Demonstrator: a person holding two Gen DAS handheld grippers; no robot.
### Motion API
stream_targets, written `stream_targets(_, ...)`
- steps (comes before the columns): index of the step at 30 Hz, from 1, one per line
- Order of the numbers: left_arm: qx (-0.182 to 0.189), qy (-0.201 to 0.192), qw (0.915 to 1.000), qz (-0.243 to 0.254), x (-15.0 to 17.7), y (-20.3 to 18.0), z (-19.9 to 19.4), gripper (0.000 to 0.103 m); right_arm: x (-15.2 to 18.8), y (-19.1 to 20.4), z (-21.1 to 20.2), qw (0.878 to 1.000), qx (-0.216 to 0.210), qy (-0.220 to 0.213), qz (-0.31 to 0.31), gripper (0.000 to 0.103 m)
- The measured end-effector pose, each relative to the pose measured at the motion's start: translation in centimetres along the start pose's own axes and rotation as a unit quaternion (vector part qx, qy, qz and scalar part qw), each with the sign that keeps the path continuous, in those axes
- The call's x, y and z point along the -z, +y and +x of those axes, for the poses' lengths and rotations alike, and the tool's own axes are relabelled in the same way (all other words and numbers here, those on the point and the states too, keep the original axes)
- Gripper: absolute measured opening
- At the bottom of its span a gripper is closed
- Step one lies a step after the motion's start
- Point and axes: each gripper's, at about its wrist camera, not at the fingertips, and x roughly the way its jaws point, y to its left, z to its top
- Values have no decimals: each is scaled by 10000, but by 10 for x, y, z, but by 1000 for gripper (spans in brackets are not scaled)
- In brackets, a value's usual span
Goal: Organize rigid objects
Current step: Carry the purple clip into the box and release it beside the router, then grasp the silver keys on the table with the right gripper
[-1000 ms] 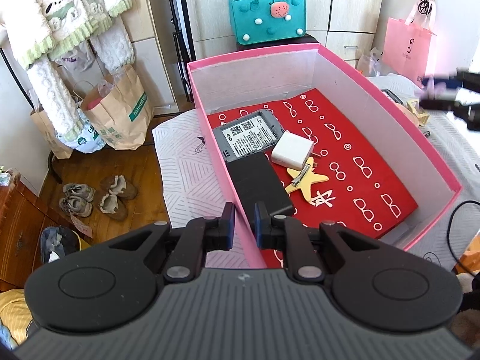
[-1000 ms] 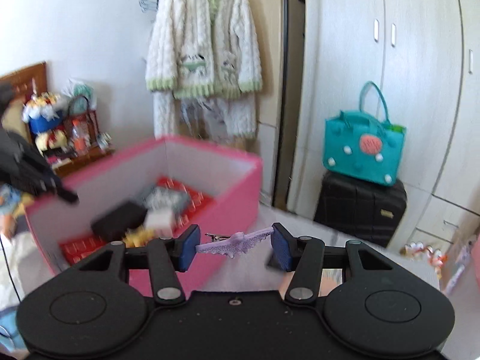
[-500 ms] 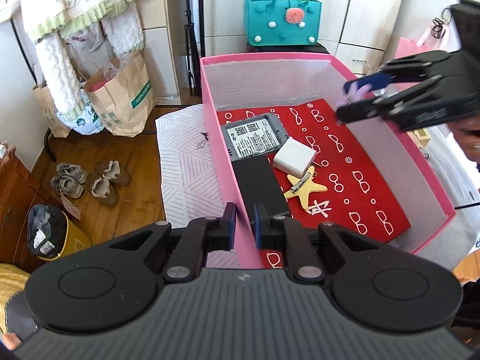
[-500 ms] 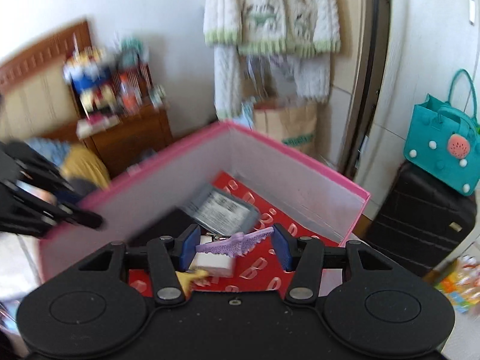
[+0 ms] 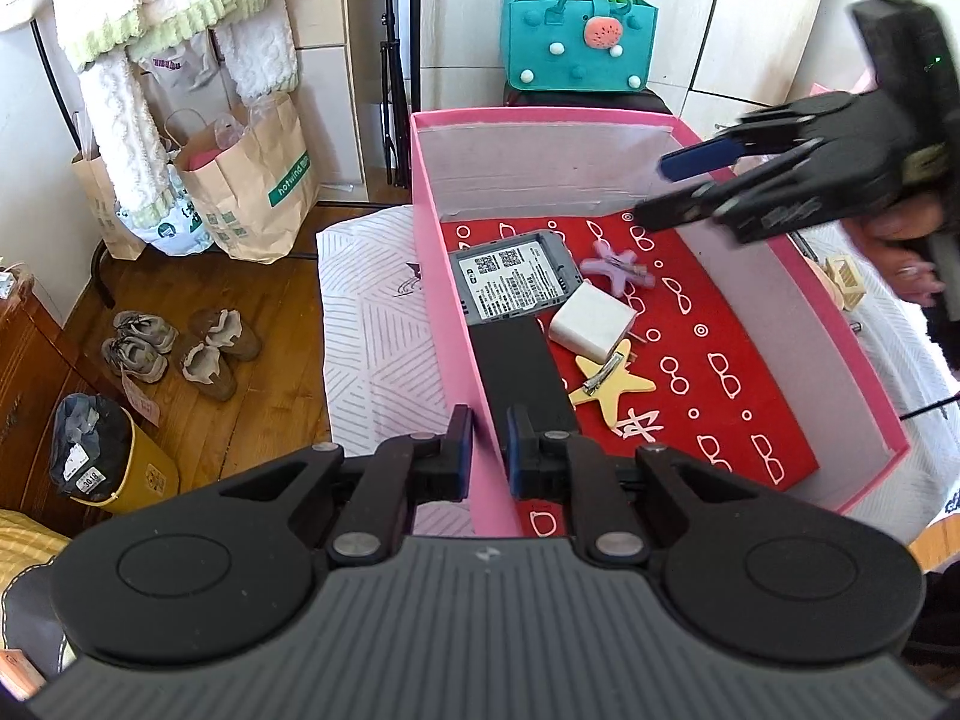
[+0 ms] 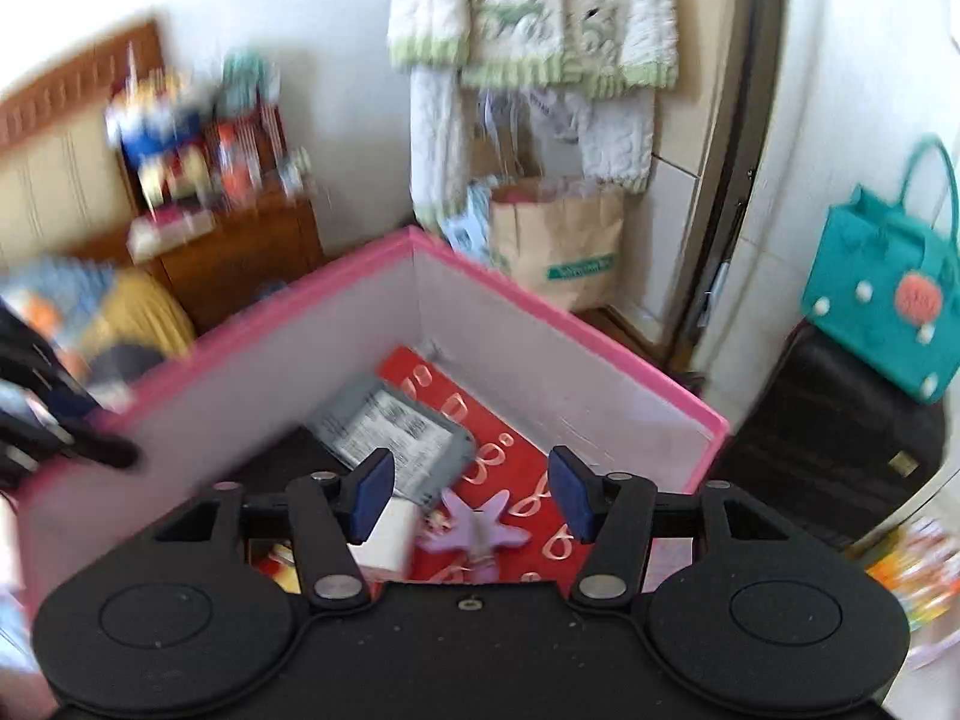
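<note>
- Pinched on the near wall of the pink box: left gripper, jaws nearly shut on the rim; box likely to tilt or slide if tugged.
- Opening over the box, nothing between the pads: right gripper; risk of clipping the far wall on withdrawal.
- Lying on the red lining: purple star clip, beside grey battery pack, white charger, yellow star clip, black slab.
</note>
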Motion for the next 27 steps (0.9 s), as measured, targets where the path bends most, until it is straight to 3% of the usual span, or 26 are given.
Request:
stream_targets(5,72,-46,9998,-192,1,5,0,11,23,-10,-55,9958,-231,-744,481,63)
stream_targets(7,88,-69,9996,-246,3,6,0,11,39,-11,-76,9929,-105,-1035,584,69)
stream_targets(9,60,-92,9996,-241,4,5,0,11,54,-11,-94,9906,-78,-1242,571,81)
stream_targets(11,39,-87,9997,-219,4,4,0,10,72,-16,-112,9908,-51,-1273,461,88)
stream_targets(18,-58,-58,9998,-158,0,-1,2,10,139,-28,-158,9846,910,-1286,752,88)
stream_targets(25,-459,-77,9986,257,1,-17,4,10,194,-29,-136,9773,1382,-1115,1158,88)
stream_targets(27,-587,-59,9974,406,1,-22,4,10,206,-31,-127,9743,1293,-1129,1456,88)
